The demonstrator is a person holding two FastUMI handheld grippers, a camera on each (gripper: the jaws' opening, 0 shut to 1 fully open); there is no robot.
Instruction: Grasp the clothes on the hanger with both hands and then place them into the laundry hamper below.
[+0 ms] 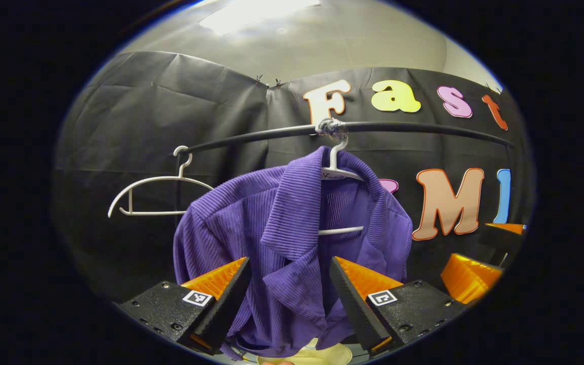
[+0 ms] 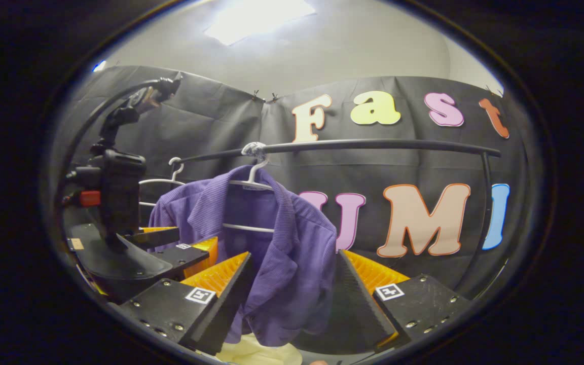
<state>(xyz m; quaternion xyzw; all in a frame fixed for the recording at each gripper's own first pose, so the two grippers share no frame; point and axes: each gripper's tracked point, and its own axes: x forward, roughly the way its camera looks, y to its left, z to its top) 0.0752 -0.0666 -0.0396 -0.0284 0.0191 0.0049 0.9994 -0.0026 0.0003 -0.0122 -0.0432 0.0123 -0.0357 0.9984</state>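
A purple ribbed shirt (image 1: 292, 228) hangs on a white hanger (image 1: 340, 172) from a black rail (image 1: 413, 128). In the left gripper view my left gripper (image 1: 289, 261) is open, its fingers on either side of the shirt's front, close to the cloth. In the right gripper view my right gripper (image 2: 294, 255) is open too, with the right part of the shirt (image 2: 287, 253) between its fingers. The left gripper's camera mount (image 2: 117, 197) stands just left of the shirt. One of the right gripper's fingers (image 1: 469, 276) shows at the far right.
An empty white hanger (image 1: 155, 190) hangs on the rail to the left of the shirt. Something pale yellow (image 2: 256, 352) lies below the shirt's hem; I cannot tell what it is. The rail's upright post (image 2: 484, 203) stands at the right.
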